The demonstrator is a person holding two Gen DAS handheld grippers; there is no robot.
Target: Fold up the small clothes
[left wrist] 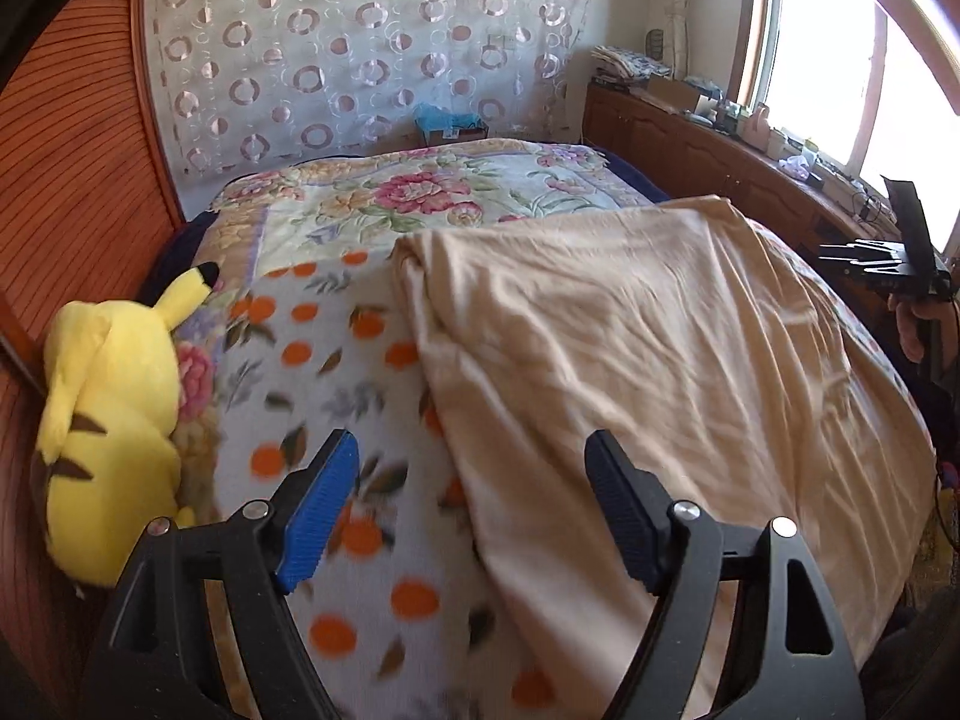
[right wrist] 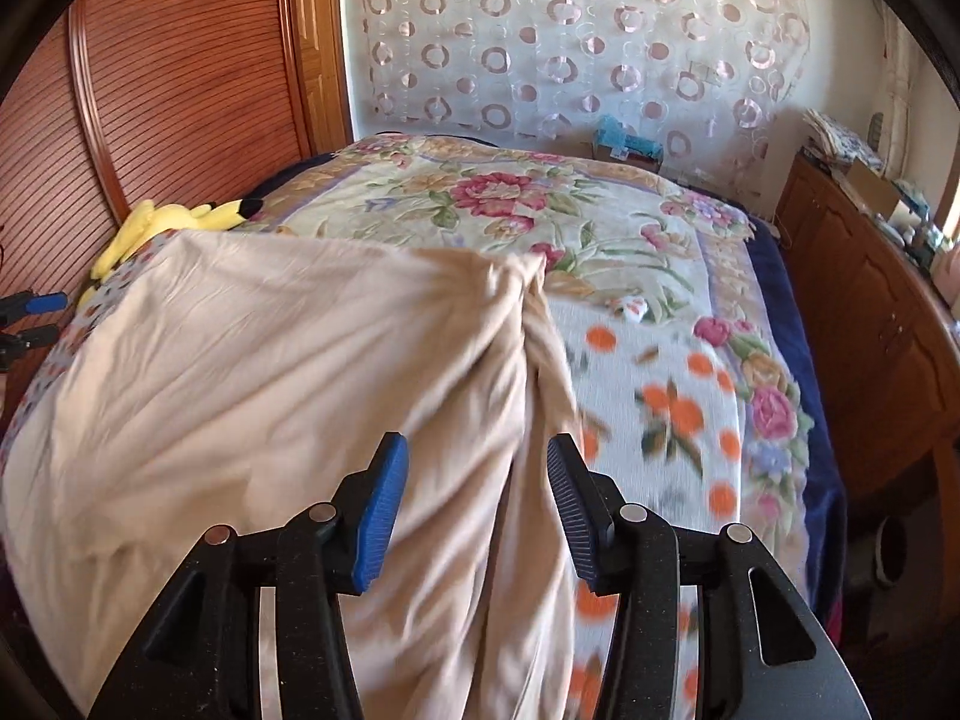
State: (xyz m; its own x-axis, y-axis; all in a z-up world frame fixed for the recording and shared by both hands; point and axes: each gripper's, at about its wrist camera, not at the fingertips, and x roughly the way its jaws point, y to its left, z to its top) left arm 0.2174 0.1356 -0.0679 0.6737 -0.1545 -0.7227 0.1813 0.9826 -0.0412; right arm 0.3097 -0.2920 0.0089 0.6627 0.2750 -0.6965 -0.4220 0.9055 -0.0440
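A beige garment [left wrist: 630, 348] lies spread and wrinkled on the bed; it also shows in the right wrist view [right wrist: 288, 372], with a bunched fold along its right edge. My left gripper [left wrist: 471, 450] is open and empty, hovering over the garment's left edge and the orange-dotted blanket [left wrist: 336, 372]. My right gripper [right wrist: 477, 450] is open and empty, above the garment's right edge. The right gripper shows at the far right of the left wrist view [left wrist: 900, 258]; the left gripper shows at the far left of the right wrist view [right wrist: 30, 318].
A yellow Pikachu plush [left wrist: 114, 420] lies at the bed's left side by the wooden wardrobe [right wrist: 150, 90]. A floral quilt [right wrist: 510, 198] covers the far bed. A wooden cabinet [right wrist: 870, 300] with clutter runs along the right, under the window [left wrist: 840, 60].
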